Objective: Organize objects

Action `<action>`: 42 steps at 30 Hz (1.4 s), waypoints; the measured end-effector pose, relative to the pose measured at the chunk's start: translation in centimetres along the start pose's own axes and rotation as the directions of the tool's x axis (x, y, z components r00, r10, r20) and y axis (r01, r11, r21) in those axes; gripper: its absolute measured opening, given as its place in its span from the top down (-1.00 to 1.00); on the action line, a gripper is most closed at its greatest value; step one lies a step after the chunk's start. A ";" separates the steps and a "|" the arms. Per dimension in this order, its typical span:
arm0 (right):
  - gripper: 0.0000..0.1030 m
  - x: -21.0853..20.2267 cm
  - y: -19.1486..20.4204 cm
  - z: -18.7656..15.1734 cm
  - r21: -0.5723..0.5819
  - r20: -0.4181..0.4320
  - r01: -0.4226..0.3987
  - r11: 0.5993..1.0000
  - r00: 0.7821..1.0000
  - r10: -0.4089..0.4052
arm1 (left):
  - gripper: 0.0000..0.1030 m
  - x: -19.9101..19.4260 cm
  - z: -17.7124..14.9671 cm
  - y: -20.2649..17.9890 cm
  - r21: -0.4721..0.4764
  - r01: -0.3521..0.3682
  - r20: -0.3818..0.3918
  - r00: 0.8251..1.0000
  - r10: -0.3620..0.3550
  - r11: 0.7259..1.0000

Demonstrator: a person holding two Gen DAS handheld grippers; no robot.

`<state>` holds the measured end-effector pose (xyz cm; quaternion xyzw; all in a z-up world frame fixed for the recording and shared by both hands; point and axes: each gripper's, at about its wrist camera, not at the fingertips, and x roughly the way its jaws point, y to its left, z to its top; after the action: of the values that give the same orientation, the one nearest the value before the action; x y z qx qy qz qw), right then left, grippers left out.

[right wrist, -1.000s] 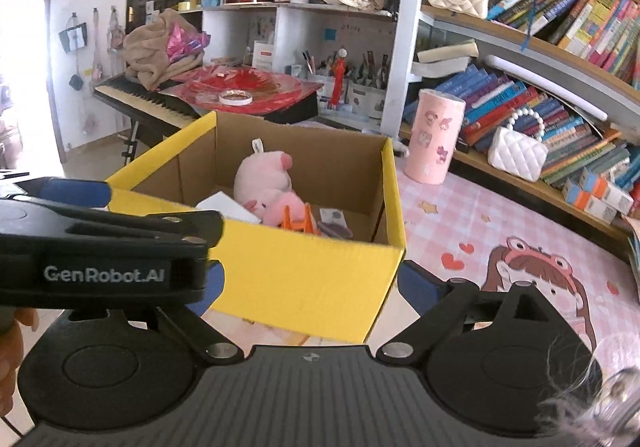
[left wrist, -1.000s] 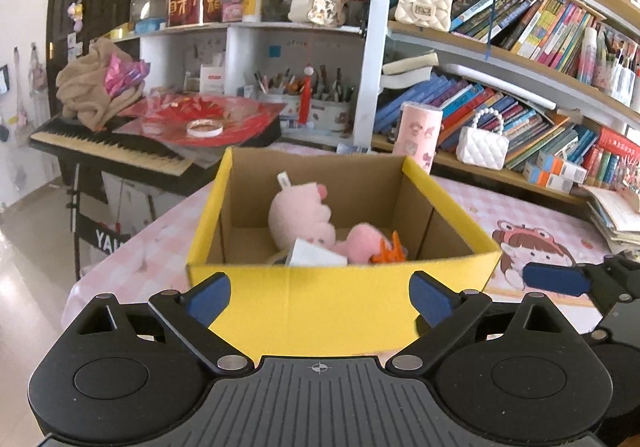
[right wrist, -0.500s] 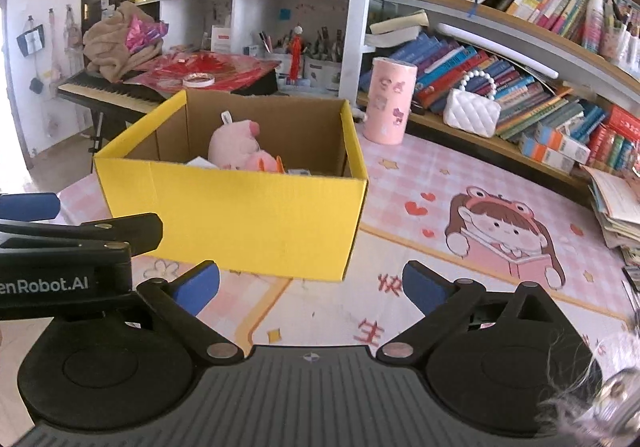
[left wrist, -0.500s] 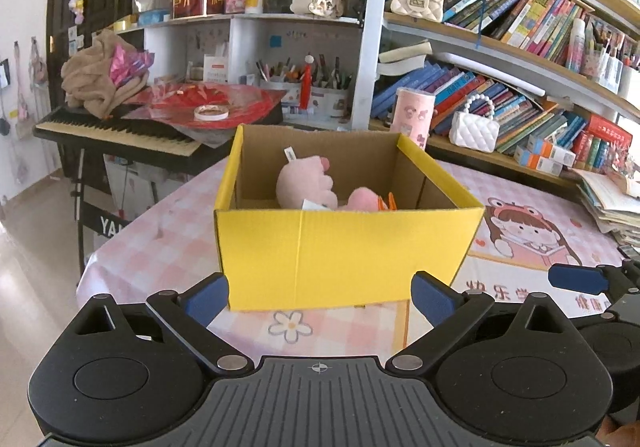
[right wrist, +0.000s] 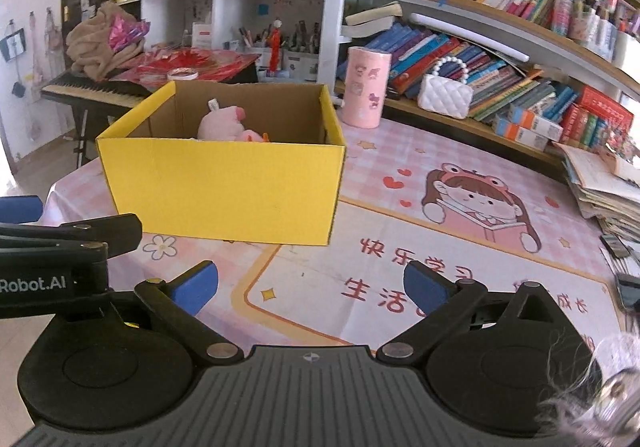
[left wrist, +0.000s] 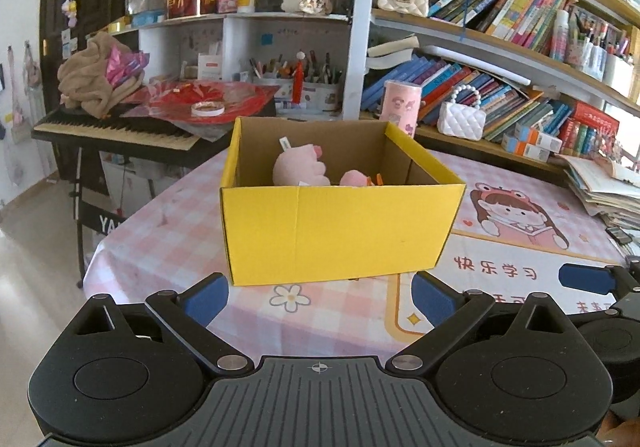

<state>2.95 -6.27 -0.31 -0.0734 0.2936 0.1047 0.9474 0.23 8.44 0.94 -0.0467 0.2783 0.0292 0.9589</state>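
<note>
Nearest, both views: we see two black two-finger grippers w/ blue pads. The left gripper (left wrist: 320, 297) is spread wide, nothing between its pads. The right gripper (right wrist: 310, 287) has just been opening; it too is released and empty. Both point moderately downward over the near edge of the pink checked tablecloth (right wrist: 460, 247), left and right side by side, each gripper's arm entering the other's view.

Mid-ground: the yellow corrugated-cardboard box, top open (left wrist: 340, 231), stands on the cloth toward its left edge, apart from both grippers. Inside, partly hidden by the front wall: a pink plush toy (left wrist: 300, 167) and a small orange item (left wrist: 378, 179); other contents can't be told.

Handling (our judgement): box is light and stiff-walled but open-topped, so walls may flex; a two-sided hold on opp. side walls or the rim suits it. Plush is soft, light, non-fragile; pinch anywhere on the body.

Further back: a pink printed cylindrical tumbler (right wrist: 366, 87) near the cloth's far edge, then a white quilted handbag w/ pearl handle (right wrist: 444, 95) on the low shelf, and crowded bookshelves (left wrist: 520, 27) behind.
</note>
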 end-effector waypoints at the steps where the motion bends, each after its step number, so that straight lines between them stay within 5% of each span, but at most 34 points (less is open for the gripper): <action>1: -0.96 -0.2 -0.1 -0.1 0.008 -0.001 0.008 1.000 1.000 -0.008 | -0.94 -0.1 -0.1 0.0 0.005 0.002 -0.002 1.000 -0.002 1.000; 17: -0.99 -2.8 -2.8 -3.0 0.111 -0.045 0.151 0.982 0.988 -0.146 | -0.94 -0.1 -1.1 -2.6 0.076 0.102 -0.043 0.994 -0.098 0.992; 30: -1.00 -4.4 -7.4 -4.6 0.224 -0.075 0.299 0.927 0.954 -0.290 | -0.94 0.6 -1.1 -7.2 0.174 0.194 -0.063 0.981 -0.185 0.966; 42: -1.00 -4.9 -10.0 -5.2 0.272 -0.095 0.344 0.899 0.939 -0.330 | -0.95 0.9 -1.1 -9.9 0.227 0.233 -0.083 0.972 -0.220 0.945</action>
<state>-1.38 -17.78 -1.01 0.0112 0.3101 -0.1057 0.9447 1.25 -1.47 0.27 0.0349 0.2997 -0.1157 0.9463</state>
